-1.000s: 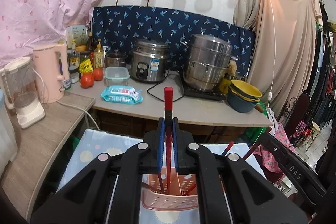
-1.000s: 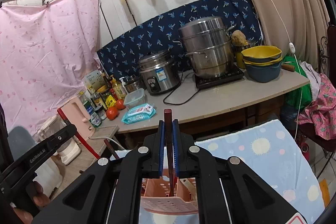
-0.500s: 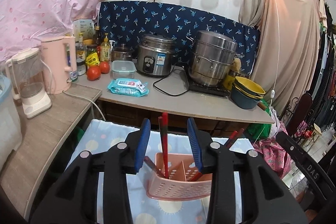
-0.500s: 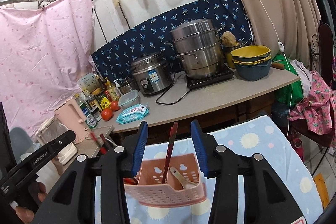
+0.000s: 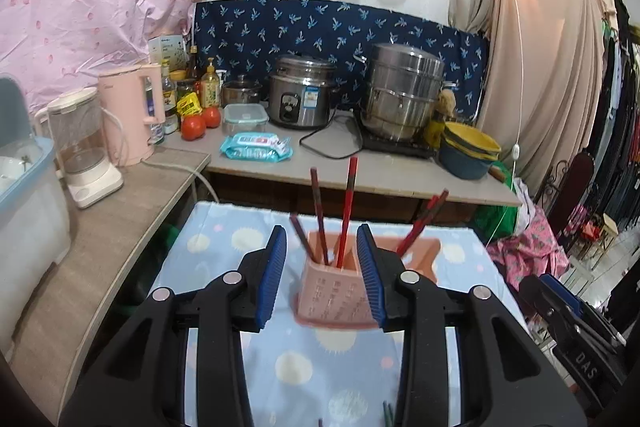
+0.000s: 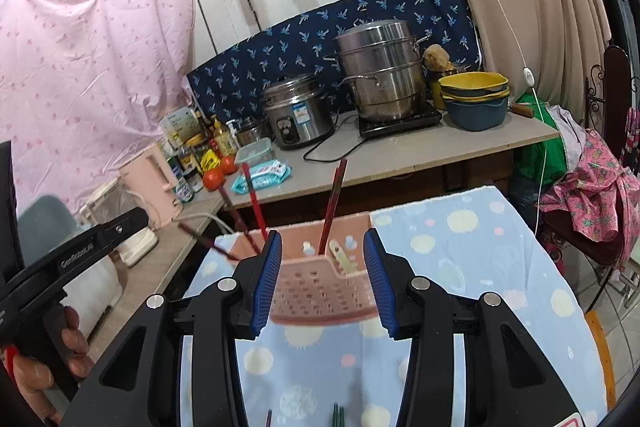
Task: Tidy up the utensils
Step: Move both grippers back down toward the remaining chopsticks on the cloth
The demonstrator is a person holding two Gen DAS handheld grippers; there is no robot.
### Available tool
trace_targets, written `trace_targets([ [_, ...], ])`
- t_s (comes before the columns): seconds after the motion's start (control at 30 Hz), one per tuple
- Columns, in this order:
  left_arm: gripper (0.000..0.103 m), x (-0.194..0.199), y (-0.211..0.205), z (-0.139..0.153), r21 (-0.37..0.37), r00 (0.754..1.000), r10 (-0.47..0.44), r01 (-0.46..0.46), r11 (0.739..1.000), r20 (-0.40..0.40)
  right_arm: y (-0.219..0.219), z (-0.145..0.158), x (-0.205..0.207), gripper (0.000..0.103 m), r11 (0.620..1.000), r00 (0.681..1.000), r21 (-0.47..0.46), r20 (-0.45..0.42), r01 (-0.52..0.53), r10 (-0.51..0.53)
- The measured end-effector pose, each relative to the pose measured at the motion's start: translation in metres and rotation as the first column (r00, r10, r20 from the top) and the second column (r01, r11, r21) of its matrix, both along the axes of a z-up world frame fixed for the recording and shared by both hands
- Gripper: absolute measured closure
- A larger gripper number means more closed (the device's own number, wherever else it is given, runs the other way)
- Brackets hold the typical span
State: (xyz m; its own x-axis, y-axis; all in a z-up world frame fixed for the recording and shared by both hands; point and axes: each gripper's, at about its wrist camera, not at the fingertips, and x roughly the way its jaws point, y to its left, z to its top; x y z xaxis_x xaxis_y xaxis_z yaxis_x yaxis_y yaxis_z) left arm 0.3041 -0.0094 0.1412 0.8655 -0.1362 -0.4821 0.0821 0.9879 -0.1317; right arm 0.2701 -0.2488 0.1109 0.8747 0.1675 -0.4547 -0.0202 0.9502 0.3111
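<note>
Left wrist view: the pink utensil caddy stands on the dotted blue cloth, red chopsticks leaning upright inside. The left gripper is spread wide, empty, framing the caddy's near end. The right gripper is likewise spread and empty. Far behind, a rice cooker sits on the counter.

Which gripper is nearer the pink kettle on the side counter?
Left. The left gripper sits on the kettle's side of the pink holder; the right gripper sits farther along the blue cloth.
</note>
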Motion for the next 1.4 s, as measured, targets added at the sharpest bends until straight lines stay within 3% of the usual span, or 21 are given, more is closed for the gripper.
trace_targets([
  [0.33,0.068,-0.047,0.000,-0.031,0.040,0.998,-0.012,0.014,0.999,-0.069,0.016,-0.031,-0.059,0.060,0.998,0.996,-0.037,-0.074,-0.045,0.042],
  [0.7,0.068,-0.106,0.001,-0.100,0.085,0.981,-0.014,0.032,0.996,-0.195,0.023,-0.096,-0.123,0.061,0.988,0.973,-0.124,-0.224,-0.089,0.059],
  [0.93,0.068,-0.147,0.006,-0.145,0.086,0.953,-0.025,0.053,0.995,-0.302,0.025,-0.132,-0.160,0.061,0.984,0.949,-0.145,-0.310,-0.106,0.057],
  [1.33,0.068,-0.193,0.002,-0.190,0.053,0.908,-0.055,0.085,0.995,-0.416,0.033,-0.167,-0.194,0.065,0.977,0.915,-0.153,-0.396,-0.147,0.076],
  [1.4,0.068,-0.199,0.001,-0.194,0.043,0.902,-0.065,0.092,0.995,-0.426,0.036,-0.172,-0.198,0.070,0.976,0.908,-0.151,-0.411,-0.159,0.084],
])
